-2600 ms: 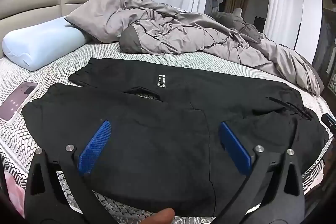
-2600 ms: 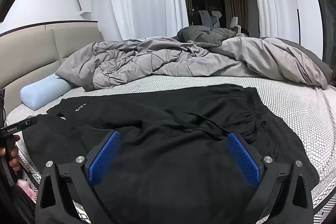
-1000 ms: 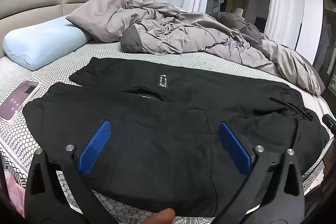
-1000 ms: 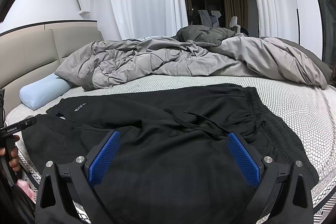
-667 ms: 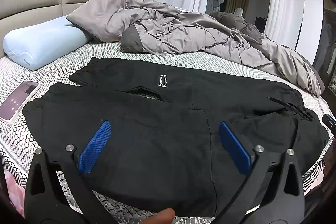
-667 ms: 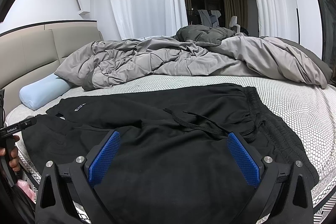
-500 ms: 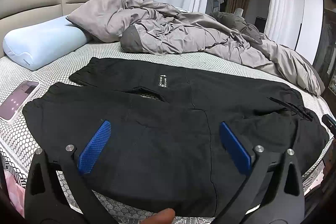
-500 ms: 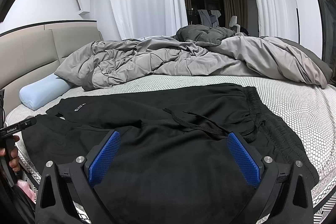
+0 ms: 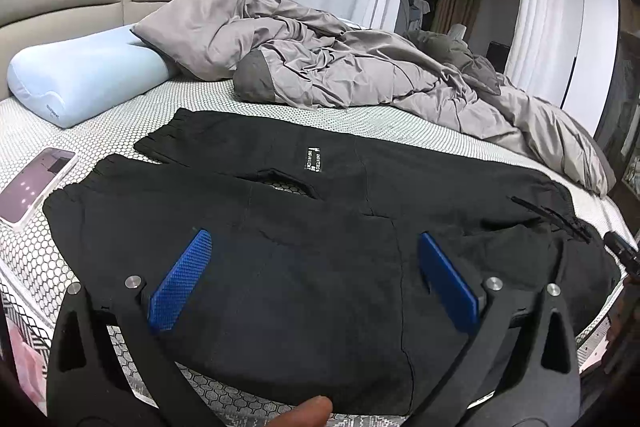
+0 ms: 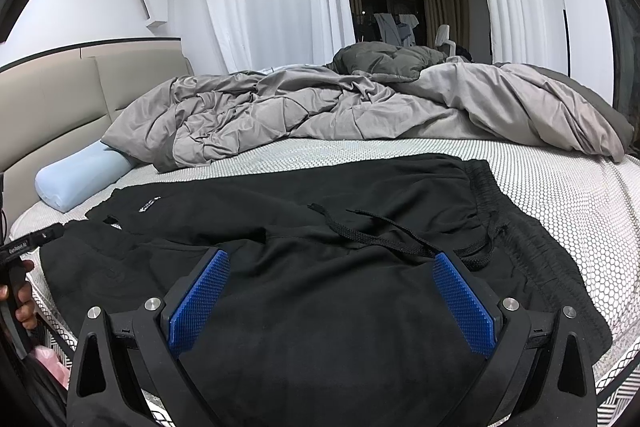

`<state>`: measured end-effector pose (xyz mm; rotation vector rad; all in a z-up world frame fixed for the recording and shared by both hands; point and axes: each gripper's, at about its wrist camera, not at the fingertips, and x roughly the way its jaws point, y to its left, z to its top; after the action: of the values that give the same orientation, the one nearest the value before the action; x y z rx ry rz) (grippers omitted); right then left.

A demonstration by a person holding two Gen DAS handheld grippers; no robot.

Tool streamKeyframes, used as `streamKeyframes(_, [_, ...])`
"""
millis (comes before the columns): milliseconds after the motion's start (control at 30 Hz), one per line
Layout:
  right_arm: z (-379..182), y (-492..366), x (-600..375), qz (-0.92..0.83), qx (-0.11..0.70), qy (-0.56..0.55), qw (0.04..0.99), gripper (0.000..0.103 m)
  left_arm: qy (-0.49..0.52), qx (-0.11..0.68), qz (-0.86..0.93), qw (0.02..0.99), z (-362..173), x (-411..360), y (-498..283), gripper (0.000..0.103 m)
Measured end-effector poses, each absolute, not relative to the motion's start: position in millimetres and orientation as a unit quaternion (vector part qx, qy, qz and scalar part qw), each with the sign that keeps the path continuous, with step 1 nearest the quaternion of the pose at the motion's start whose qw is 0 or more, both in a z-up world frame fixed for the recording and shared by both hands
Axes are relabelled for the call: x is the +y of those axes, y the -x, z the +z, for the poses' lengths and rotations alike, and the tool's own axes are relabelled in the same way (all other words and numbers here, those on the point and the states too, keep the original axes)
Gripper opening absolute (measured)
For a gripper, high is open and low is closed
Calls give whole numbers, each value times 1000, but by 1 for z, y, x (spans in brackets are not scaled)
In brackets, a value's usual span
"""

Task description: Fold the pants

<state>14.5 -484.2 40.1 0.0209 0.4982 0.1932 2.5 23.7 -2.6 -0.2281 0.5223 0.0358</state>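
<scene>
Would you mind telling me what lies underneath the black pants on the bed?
The black pants lie on the white honeycomb-patterned mattress cover, which shows around them and through a small gap between the legs. Anything else beneath the fabric is covered and cannot be seen.

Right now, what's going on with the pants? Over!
Left gripper open, right gripper open, both holding nothing. Black pants spread flat on the bed, not yet folded. Phone lies beside the leg ends.
</scene>
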Motion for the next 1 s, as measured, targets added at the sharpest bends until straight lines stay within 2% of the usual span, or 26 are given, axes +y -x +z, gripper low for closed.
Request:
streamKeyframes(333, [38, -24, -484, 105, 265, 1, 958, 103, 109, 255, 55, 959, -3, 38, 0, 102])
streamKeyframes(433, [45, -26, -491, 98, 268, 19, 958, 103, 158, 261, 73, 950, -2, 67, 16, 102])
streamKeyframes(567, [55, -27, -509, 113, 274, 35, 955, 103, 170, 259, 127, 942, 2, 100, 40, 102])
streamKeyframes(700, [58, -32, -528, 98, 294, 64, 949, 103, 238, 271, 147, 921, -6, 145, 52, 102])
streamKeyframes(867, [54, -21, -569, 68, 307, -17, 949, 103, 325, 297, 130, 889, -33, 180, 48, 102])
streamKeyframes(933, [49, -9, -587, 59, 304, -56, 949, 103, 349, 306, 117, 878, -43, 190, 40, 97])
streamKeyframes(1000, [45, 4, -602, 50, 303, -78, 949, 103, 377, 320, 101, 863, -55, 200, 29, 81])
